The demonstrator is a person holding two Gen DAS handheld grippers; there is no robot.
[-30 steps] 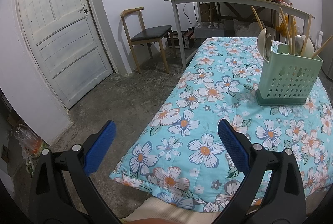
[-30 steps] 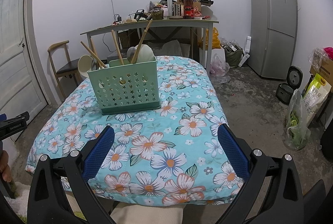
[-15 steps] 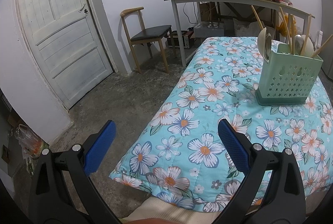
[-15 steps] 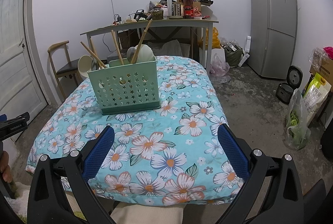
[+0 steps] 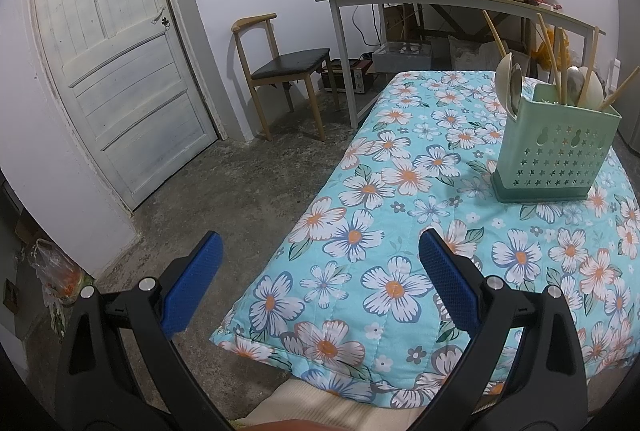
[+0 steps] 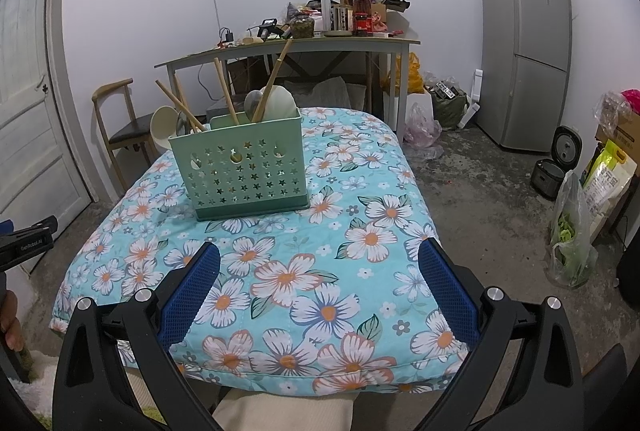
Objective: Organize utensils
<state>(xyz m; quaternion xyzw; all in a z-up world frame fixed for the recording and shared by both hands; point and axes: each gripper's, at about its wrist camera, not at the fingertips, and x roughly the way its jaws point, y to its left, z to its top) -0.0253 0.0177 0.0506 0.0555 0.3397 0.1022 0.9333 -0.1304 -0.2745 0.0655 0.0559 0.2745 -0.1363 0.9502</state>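
The green basket (image 6: pixel 244 175) stands upright mid-table on the flowered cloth (image 6: pixel 288 279), with chopsticks (image 6: pixel 224 91) and spoons (image 6: pixel 276 103) already poking out of it (how they are sorted inside, I cannot tell). I see no loose utensils on the cloth, so I judge the job mostly done. My left claw (image 5: pixel 318 277) and right claw (image 6: pixel 318 277) both gape wide, holding nothing, well short of the basket.

Ahead of my right tongs I see a cluttered desk (image 6: pixel 288 49); right, a fridge (image 6: pixel 524 47); left, a wooden chair (image 5: pixel 280 67).
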